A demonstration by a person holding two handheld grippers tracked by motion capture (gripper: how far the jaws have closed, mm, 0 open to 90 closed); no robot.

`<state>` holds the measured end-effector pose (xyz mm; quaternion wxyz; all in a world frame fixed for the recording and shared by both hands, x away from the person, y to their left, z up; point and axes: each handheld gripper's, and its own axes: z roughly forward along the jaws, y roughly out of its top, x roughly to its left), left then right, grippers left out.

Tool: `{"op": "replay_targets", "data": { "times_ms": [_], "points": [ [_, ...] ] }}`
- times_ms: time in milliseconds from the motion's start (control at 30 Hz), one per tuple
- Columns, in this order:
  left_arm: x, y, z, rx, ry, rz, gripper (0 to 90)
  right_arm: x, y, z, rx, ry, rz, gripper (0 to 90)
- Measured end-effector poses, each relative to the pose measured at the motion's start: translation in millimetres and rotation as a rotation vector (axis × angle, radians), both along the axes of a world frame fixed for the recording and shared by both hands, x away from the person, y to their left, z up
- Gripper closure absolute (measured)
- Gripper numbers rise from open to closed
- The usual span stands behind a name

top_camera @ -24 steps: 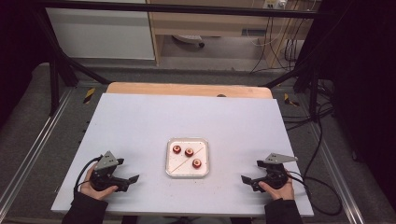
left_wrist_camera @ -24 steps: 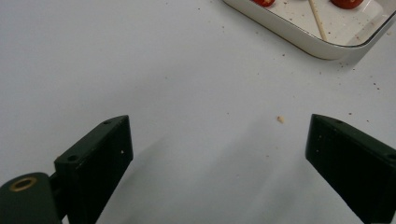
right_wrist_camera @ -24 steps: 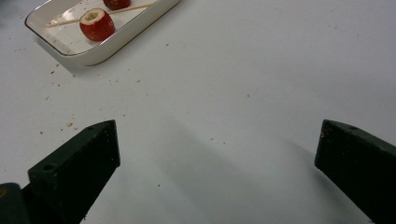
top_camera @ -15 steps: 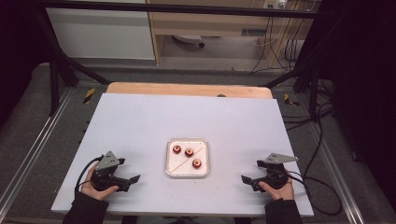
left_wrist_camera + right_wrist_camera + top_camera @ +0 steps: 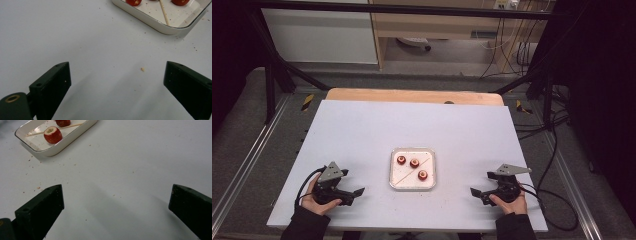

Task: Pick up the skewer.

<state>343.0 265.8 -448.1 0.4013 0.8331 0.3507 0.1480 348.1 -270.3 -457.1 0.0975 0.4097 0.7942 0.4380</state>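
Where the white tabletop (image 5: 362, 130) lies bare, a small white tray (image 5: 412, 184) sits toward its near edge, square with rounded corners and a raised glossy rim. In it lie three red fruit pieces (image 5: 414, 163), round and cut flat on top, and a thin wooden skewer (image 5: 404, 171) that crosses the tray's floor on a slant. Two pieces lie on the far side of the skewer and one on its near right side.

The left gripper (image 5: 352, 193) rests on the tabletop to the left of the tray, well apart from it, its jaws spread wide with nothing between them. The right gripper (image 5: 479, 194) rests to the right of the tray, also well apart, jaws likewise spread and empty. Each is held in a hand in a dark sleeve.

The right gripper view shows what the high view cannot: one piece (image 5: 52, 134) has a pale, hollowed core in its cut face, perhaps a cored hawthorn, though the fruit is hard to tell. Both gripper views also show dark crumbs scattered on the tabletop around the tray. The left gripper view shows the skewer (image 5: 164, 11) as a pale straight stick near the tray's (image 5: 155, 23) corner.
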Motion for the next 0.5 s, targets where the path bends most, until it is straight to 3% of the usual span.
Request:
{"op": "replay_targets", "data": {
  "times_ms": [500],
  "points": [
    [0.1, -15.8, 1.6, 0.01, 0.008, -0.013, 7.3, 0.3, 0.0, 0.0, -0.003, 0.001, 0.0, 0.5]
  ]
}}
